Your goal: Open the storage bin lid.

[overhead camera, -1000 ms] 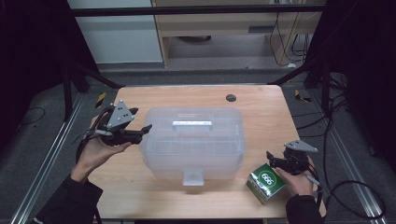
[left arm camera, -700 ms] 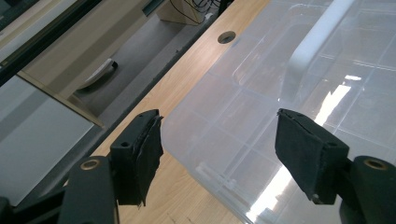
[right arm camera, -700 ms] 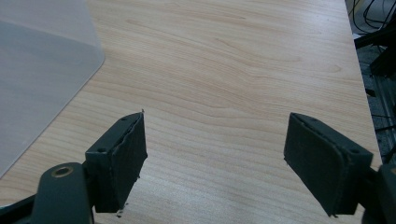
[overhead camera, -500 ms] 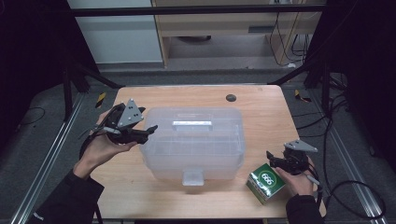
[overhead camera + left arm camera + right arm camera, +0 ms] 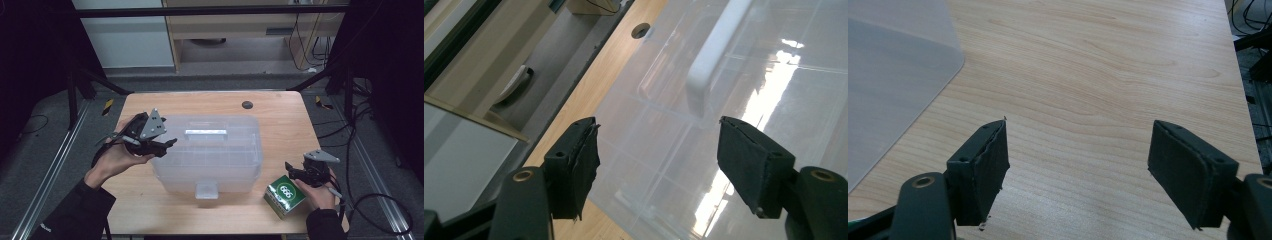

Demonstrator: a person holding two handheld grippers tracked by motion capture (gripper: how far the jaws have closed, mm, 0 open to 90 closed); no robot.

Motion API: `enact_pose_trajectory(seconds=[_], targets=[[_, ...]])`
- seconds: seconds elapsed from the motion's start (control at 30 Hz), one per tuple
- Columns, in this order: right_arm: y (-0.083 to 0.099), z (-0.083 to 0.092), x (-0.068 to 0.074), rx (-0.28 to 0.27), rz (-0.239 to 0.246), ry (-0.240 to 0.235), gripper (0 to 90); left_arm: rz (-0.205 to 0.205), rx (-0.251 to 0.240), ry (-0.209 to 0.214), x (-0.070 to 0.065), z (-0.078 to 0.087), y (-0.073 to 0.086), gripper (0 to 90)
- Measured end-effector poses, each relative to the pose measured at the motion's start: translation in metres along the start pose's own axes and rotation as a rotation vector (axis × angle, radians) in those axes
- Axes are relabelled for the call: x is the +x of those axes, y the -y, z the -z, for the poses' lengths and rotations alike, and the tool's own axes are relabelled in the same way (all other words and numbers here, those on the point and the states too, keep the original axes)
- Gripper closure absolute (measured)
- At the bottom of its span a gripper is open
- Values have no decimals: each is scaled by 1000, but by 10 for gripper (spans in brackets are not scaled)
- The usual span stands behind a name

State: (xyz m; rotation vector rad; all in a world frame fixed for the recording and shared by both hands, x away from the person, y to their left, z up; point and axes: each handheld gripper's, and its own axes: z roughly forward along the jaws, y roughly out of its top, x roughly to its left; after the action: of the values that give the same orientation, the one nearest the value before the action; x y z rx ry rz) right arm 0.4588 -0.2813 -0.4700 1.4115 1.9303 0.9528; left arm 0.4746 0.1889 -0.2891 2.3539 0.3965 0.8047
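A large clear plastic storage box [image 5: 207,152] with a white lid handle [image 5: 205,133] and a front latch [image 5: 206,190] stands mid-table. My left gripper [image 5: 169,143] hovers at the box's left top edge, open and holding nothing. In the left gripper view its jaws [image 5: 656,137] frame the clear lid [image 5: 774,100], with the handle [image 5: 711,55] just beyond them. A green carton [image 5: 285,196] lies at the front right. My right gripper [image 5: 291,170] sits just behind it, open over bare wood [image 5: 1078,145].
The wooden table [image 5: 280,115] has a dark round hole [image 5: 247,105] near its far edge. The box corner [image 5: 893,85] lies to the left in the right gripper view. Metal frame rails and cables run along both sides of the table.
My left gripper has moved right and slightly up, from beside the box onto its left top edge. The right gripper and green carton have stayed put.
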Motion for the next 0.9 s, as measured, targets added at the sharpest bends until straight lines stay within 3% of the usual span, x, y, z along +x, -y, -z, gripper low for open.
enact_pose_trajectory(seconds=[0.1, 0.4, 0.9], targets=[[0, 0, 0, 4, 2, -3, 249, -27, 15, 12, -3, -3, -5, 326], [0, 0, 0, 5, 3, -8, 263, -58, 15, 16, -8, -8, -15, 356], [-1, 0, 0, 14, -1, -18, 275, -164, 71, 40, -14, -19, -32, 423]])
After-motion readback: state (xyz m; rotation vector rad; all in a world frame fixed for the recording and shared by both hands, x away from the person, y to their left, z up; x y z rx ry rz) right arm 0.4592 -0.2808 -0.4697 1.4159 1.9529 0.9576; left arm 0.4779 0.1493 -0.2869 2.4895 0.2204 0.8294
